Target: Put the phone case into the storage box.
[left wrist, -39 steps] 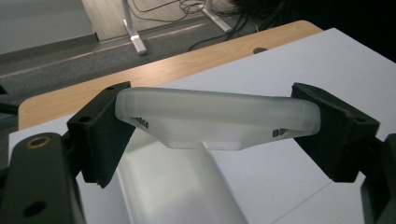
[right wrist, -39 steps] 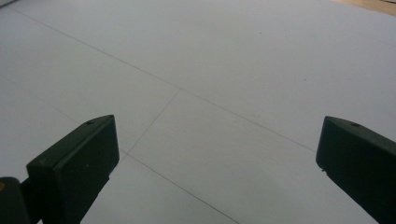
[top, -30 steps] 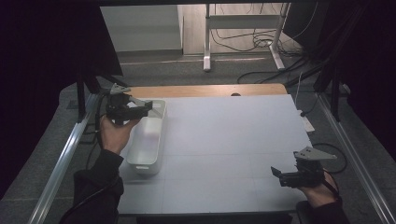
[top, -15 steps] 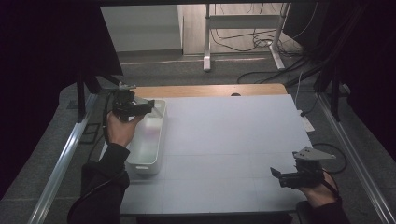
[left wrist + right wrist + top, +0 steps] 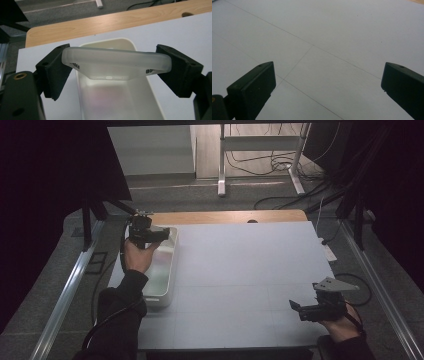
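— Nearest?
— The right gripper [image 5: 306, 308], at the near right of the white table [image 5: 250, 270], jaws wide apart over bare surface.
— And farther off?
— The left gripper [image 5: 159, 236], clamped on a frosted phone case [image 5: 116, 63] by its ends — held level above the far end of a white tray [image 5: 167, 272] at the table's left edge.

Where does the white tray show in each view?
High view: tray at the table's left edge, under the left gripper.
Left gripper view: tray bottom centre, below the clear phone case held between the fingers.
Right gripper view: not in it.
Shared landmark: the wooden strip beyond the tray's far end.
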`<state>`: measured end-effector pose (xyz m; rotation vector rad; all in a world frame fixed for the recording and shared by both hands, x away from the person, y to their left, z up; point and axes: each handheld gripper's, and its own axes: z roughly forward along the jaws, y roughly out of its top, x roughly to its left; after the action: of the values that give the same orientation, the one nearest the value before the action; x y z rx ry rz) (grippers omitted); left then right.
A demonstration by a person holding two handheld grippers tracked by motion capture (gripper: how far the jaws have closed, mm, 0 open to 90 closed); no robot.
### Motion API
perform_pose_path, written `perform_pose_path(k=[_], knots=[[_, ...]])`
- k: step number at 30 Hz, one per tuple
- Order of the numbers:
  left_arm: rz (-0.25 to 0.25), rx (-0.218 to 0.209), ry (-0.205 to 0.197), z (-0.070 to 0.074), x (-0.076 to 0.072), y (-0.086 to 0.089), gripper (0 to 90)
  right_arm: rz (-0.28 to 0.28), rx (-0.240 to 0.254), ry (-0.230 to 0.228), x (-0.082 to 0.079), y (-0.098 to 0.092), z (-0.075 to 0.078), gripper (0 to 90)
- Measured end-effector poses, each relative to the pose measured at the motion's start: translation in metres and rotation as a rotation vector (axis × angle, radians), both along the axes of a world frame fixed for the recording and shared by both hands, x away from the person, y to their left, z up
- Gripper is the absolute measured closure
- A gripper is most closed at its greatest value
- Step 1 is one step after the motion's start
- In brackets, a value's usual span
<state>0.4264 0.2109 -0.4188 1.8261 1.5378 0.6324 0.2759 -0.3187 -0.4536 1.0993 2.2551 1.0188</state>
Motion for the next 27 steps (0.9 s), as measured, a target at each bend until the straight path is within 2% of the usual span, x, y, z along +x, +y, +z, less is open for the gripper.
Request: perform_pose_path(k=[15, 27], knots=[[0.033, 0.029, 0.034, -0.015, 0.019, -0.004, 16.9, 0.006, -0.001, 0.009, 0.0, 0.0, 0.0, 0.0], [0.042, 0.03, 0.027, -0.024, 0.033, -0.007, 16.6, 0.009, 0.0, 0.011, 0.001, 0.0, 0.0, 0.0]])
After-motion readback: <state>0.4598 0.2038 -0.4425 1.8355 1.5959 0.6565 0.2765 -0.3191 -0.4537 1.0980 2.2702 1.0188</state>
